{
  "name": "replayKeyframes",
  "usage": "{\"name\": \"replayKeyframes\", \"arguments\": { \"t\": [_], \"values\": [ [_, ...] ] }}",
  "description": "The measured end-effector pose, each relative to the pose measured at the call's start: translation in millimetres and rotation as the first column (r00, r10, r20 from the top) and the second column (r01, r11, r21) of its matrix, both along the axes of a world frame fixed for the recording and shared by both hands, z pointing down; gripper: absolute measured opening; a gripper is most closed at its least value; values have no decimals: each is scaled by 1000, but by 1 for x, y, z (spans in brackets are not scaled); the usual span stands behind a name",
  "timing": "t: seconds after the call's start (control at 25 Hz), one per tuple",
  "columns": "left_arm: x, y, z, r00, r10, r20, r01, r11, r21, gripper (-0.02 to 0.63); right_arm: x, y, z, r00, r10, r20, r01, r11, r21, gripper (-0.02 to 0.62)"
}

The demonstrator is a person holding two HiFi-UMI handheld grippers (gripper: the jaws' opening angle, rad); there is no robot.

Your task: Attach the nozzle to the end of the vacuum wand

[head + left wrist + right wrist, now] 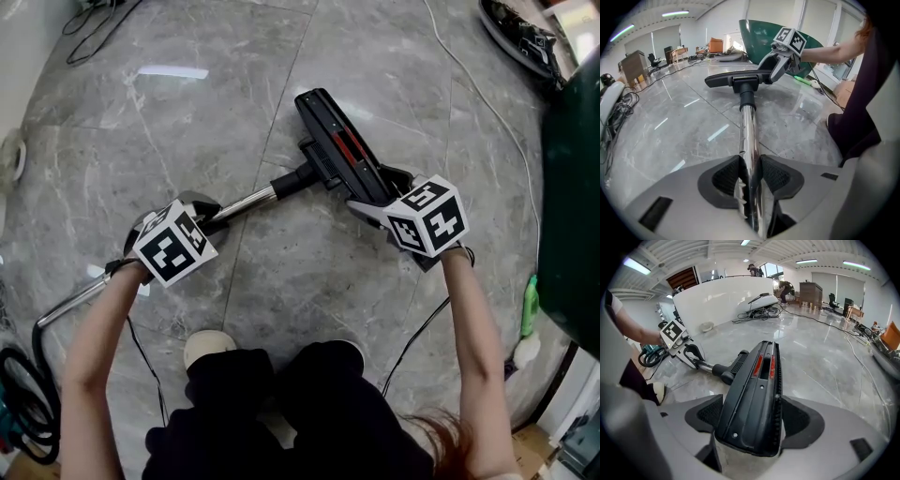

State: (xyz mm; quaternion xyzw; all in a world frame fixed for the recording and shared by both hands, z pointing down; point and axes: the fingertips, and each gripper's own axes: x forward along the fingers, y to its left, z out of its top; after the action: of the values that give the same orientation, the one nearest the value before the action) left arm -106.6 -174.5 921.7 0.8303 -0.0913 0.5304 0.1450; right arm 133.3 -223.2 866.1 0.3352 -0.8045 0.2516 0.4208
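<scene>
Your left gripper (750,182) pinches the shiny chrome wand (749,126) — your right gripper (753,422) clamps the flat black plastic nozzle (757,380) joined to it.

Large open-plan office or laboratory hall. Polished grey marble floor (394,84) laid in big slabs; ribbed ceiling (717,249) with strip lights (856,265); wooden desks (811,289) and office chairs (833,300) towards the far walls; loose cables (487,103) trailing over the floor; a curved white partition (722,298) and a dark green curved structure (761,33) standing in the open space; windows (772,269) at the back.
</scene>
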Motion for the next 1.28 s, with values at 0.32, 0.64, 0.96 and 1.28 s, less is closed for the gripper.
{"name": "replayKeyframes", "arguments": {
  "t": [0.32, 0.64, 0.96, 1.28],
  "values": [
    [1, -3, -8, 1000, 28, -9, -27, 994, 110, 158, 0, -9, -7, 1000, 7, 21, -9, 997, 77, 391],
    [-31, -6, -35, 1000, 17, 9, -18, 989, 144, 272, 12, -3, -26, 996, 17, -83, -2, 984, 180, 394],
    [-30, -17, -84, 917, -277, -287, 317, 943, 101, 268, 33, 17, -86, 961, 171, 220, -224, 943, 247, 393],
    [2, -36, -115, 554, -477, -682, 628, 777, -34, 11, -45, 25, -93, 724, 238, 647, -478, 850, 222, 15]
  ]
}}
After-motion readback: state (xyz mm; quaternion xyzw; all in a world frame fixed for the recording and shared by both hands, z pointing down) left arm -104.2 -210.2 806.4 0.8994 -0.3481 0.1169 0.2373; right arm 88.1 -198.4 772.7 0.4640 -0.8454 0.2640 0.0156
